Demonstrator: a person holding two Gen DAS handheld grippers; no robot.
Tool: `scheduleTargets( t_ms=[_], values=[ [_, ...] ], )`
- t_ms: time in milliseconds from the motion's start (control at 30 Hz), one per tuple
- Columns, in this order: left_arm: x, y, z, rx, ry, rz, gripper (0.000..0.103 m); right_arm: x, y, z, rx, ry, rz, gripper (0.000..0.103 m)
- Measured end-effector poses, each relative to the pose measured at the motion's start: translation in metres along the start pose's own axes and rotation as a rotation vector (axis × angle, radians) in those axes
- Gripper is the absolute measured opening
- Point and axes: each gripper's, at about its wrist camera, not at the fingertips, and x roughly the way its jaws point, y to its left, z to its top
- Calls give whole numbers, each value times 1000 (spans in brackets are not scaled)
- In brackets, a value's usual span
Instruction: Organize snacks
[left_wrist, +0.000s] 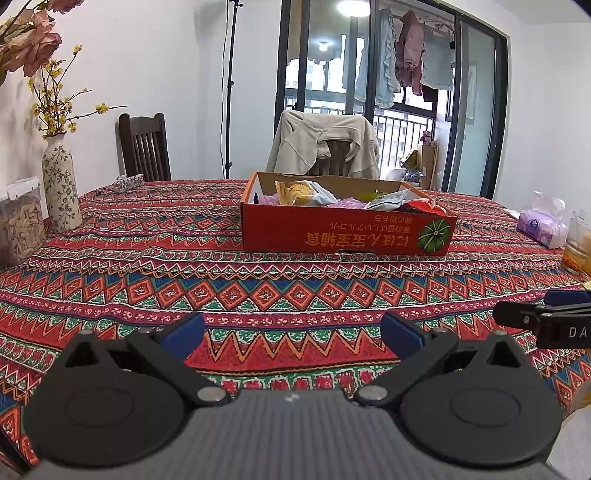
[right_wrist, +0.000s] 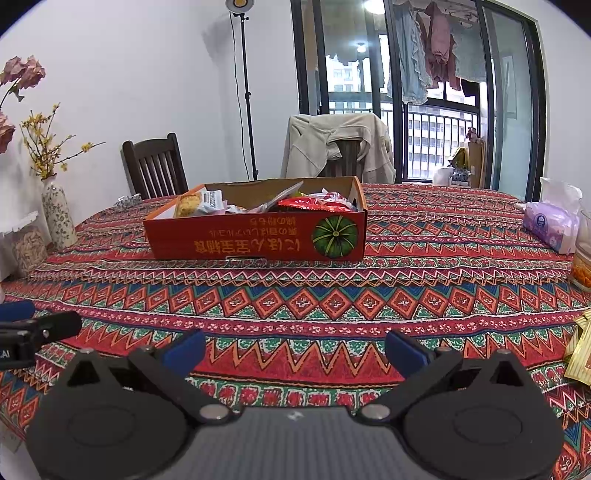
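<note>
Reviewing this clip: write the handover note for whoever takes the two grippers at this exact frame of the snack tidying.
Left gripper: open, empty, low over the patterned tablecloth.
Right gripper: open, empty, alongside it at a similar height.
Red cardboard box: sits mid-table ahead of both, already holding a pile of snack packets.
Yellow packets: lie on the cloth at the right gripper's right edge, outside the box.
Done: most snacks appear boxed.
Left: probably those yellow packets; the right gripper is nearer. Tissue pack, jars and vase are not obviously part of the job.

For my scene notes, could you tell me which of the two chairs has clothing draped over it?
The chair directly behind the snack box; the dark wooden chair further left is bare.
</note>
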Motion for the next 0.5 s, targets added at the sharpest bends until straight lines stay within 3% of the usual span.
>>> scheduleTargets(
  t_ms=[500],
  values=[
    [0, 0, 0, -4, -4, -5, 103, 2, -3, -5, -1, 9, -3, 103]
  ],
)
